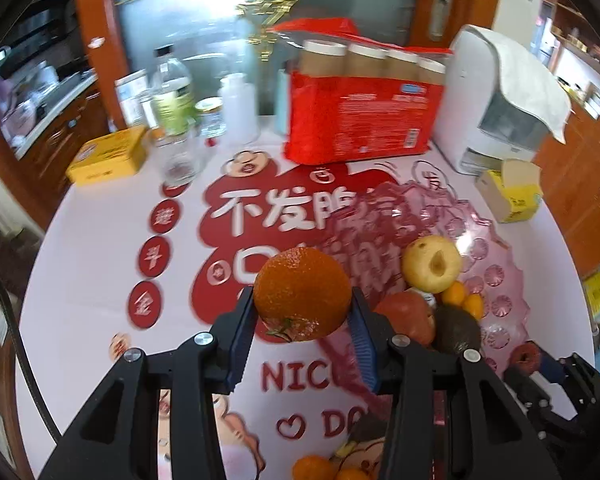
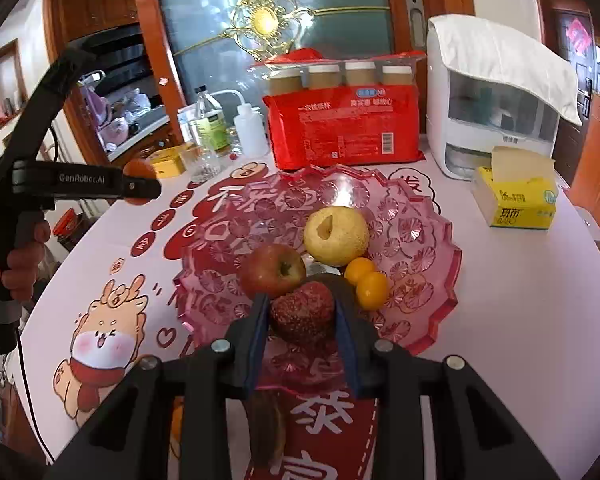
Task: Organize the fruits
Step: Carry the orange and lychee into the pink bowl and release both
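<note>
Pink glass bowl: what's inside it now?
Pink glass bowl holds a yellow pear, red apple and two kumquats. The held strawberry covers the near part.

Left gripper (image 1: 302, 312): pitched down, both blue pads pressed against the flanks of an orange (image 1: 302, 292) held clear of the surface. In the right wrist view its black body enters from the left edge, carried by a hand (image 2: 18, 264) wrapped round the grip. Right gripper (image 2: 302, 312): also pitched down, jaws nearly together, pads clamped on a strawberry (image 2: 302, 314), one finger on each side.
</note>
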Demonstrator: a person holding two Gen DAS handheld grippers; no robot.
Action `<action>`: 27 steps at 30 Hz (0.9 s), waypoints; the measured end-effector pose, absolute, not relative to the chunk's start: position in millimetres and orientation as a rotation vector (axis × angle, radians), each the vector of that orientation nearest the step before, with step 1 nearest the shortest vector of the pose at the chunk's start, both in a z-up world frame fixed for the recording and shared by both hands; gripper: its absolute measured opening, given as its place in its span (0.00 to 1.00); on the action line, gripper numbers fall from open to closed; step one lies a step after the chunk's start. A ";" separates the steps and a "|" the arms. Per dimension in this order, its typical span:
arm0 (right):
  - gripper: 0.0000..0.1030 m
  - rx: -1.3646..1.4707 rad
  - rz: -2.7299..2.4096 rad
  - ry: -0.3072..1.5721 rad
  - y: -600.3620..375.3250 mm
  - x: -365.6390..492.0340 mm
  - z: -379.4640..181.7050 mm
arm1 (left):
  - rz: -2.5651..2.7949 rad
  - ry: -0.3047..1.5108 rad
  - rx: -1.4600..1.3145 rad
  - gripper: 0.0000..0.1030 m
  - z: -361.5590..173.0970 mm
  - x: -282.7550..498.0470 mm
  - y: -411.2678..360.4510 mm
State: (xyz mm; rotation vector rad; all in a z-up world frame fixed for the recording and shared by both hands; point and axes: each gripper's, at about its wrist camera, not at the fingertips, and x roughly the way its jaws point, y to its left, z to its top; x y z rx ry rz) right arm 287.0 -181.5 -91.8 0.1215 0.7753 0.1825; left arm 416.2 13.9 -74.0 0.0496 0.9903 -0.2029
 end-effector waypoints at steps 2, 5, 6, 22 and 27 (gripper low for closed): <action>0.32 0.127 0.169 0.782 -180.3 290.4 -94.8 | -0.240 0.992 0.057 0.42 -77.7 424.6 5.6; 0.32 0.133 0.153 0.795 -178.9 294.0 -99.5 | -0.291 1.001 0.066 0.42 -85.5 434.9 -6.5; 0.32 0.133 0.149 0.801 -178.2 294.9 -100.9 | -0.304 1.005 0.067 0.42 -88.1 436.4 -10.0; 0.32 0.177 0.128 0.882 -185.6 307.9 -123.4 | -0.396 1.071 0.046 0.46 -125.5 455.1 -38.2; 0.41 0.195 0.117 0.887 -189.8 308.4 -121.8 | -0.379 1.047 0.045 0.56 -116.5 452.6 -32.4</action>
